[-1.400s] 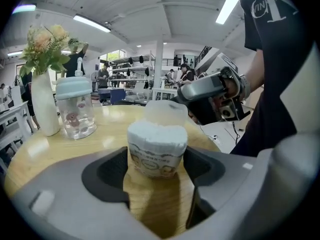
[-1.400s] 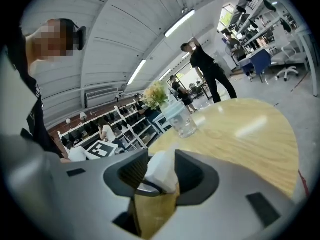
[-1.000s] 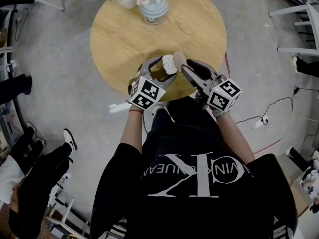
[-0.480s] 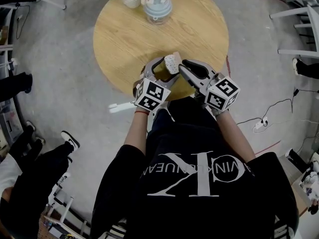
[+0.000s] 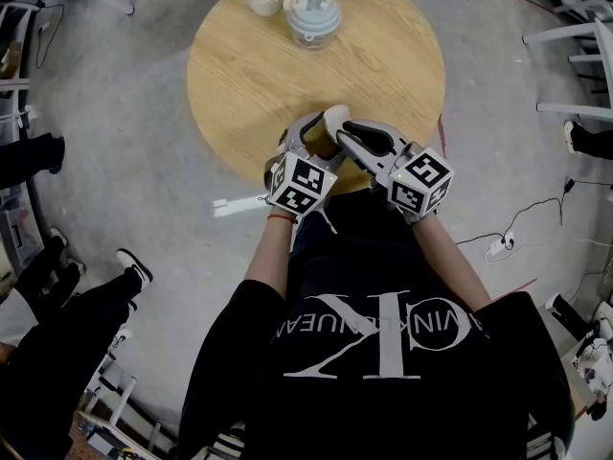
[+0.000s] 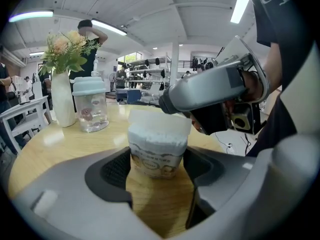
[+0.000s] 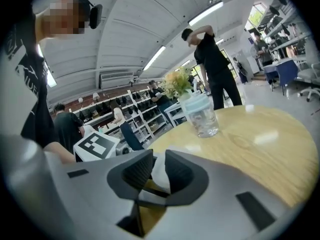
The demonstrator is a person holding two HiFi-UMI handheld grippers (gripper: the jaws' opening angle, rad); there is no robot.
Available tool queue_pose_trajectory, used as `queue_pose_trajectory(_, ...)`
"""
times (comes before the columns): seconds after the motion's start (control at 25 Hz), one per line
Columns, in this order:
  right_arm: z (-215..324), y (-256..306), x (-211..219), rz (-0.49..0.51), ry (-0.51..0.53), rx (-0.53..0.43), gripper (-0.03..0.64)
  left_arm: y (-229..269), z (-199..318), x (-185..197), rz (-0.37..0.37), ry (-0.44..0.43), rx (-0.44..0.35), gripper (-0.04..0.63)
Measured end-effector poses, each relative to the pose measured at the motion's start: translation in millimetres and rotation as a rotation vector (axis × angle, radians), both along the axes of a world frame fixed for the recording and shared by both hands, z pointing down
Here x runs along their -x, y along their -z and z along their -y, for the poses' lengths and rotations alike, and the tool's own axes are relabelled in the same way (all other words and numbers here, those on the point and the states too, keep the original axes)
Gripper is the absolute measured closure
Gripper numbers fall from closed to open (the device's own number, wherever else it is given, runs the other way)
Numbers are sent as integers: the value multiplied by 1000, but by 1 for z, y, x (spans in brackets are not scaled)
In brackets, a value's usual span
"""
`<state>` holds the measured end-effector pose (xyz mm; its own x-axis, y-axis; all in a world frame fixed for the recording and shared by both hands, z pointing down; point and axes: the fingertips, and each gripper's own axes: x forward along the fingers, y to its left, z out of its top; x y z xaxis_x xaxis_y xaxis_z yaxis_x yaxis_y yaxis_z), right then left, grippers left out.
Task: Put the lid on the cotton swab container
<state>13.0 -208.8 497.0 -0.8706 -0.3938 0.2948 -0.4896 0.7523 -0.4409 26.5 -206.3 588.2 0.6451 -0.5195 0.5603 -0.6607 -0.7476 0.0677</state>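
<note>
**Wooden table point(image 5: 249, 75): lid meets swab tub**

Round and pale, it spreads ahead of both our grippers. Our left gripper point(image 6: 157, 170) clamps the cotton swab container point(image 6: 157, 154), upright between its jaws. Our right gripper point(image 7: 159, 173), jaws just closing, pinches the translucent lid point(image 6: 160, 121) sitting atop that container.

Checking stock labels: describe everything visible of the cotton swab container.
The cotton swab container is a clear tub with a printed beige label, white swab tips packed under a translucent white lid. It stands upright near the wooden table's edge, gripped on both sides by the left tool.
</note>
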Motion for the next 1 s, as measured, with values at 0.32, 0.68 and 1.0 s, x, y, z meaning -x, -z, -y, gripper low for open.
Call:
queue_pose_trajectory(0.32,2,-5,6,-17,18,16,531,1,0,0,-3,15,0,262)
queue_pose_trajectory(0.68,3,-7,12,-131,69,-46,573,2,-1,1,-3,21,0,261)
queue_pose_trajectory(1.0,2,-12,15,-238,117,-107,588,1,0,1,-4,23,-1,262)
